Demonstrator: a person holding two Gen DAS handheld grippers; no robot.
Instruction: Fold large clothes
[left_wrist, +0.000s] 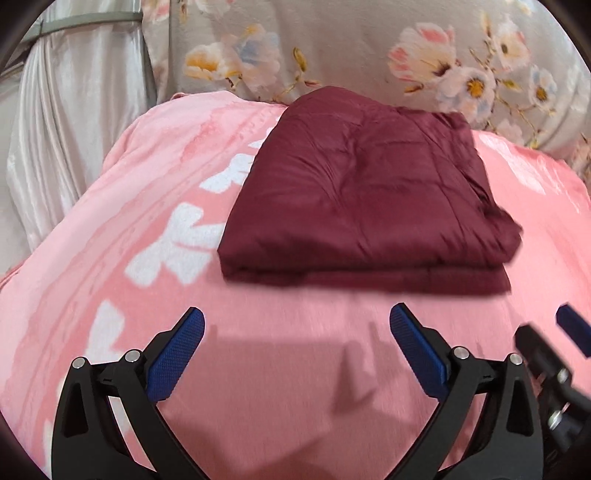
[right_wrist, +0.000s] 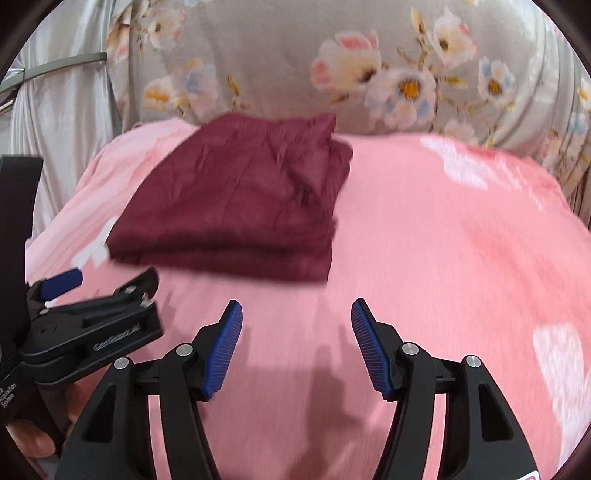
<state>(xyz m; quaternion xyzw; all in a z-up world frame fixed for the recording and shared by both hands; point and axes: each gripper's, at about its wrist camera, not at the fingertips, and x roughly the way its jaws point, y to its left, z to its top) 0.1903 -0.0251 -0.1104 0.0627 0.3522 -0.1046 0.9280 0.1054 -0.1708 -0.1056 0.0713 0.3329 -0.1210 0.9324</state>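
Left wrist view: the left gripper (left_wrist: 297, 321) hovers low over a pink blanket (left_wrist: 295, 369) with white flower shapes, its blue-padded fingers (left_wrist: 177, 354) spread wide apart and holding nothing. Just ahead of the fingertips, apart from them, lies the maroon garment (left_wrist: 365, 195), folded into a thick, roughly square stack with its layered edge facing the camera. It rests flat on the blanket. Behind it rises a grey floral cushion (left_wrist: 351, 48), and pale satin drapery (left_wrist: 70, 122) hangs at the left. At the lower right edge part of the right gripper (left_wrist: 554, 347) shows, close beside the left one; one blue pad is visible.

Right wrist view: the right gripper (right_wrist: 296, 314) points forward at a similar low height over the pink blanket (right_wrist: 443, 258), fingers (right_wrist: 369, 350) parted and empty. The maroon garment (right_wrist: 240, 206) sits ahead and to the left, its stacked folds visible along the near and right edges, blurred by motion. The left gripper (right_wrist: 74, 314) enters from the left, level with this one. The grey floral cushion (right_wrist: 295, 55) stands behind the blanket, and the pale satin drapery (right_wrist: 62, 110) hangs at the left.
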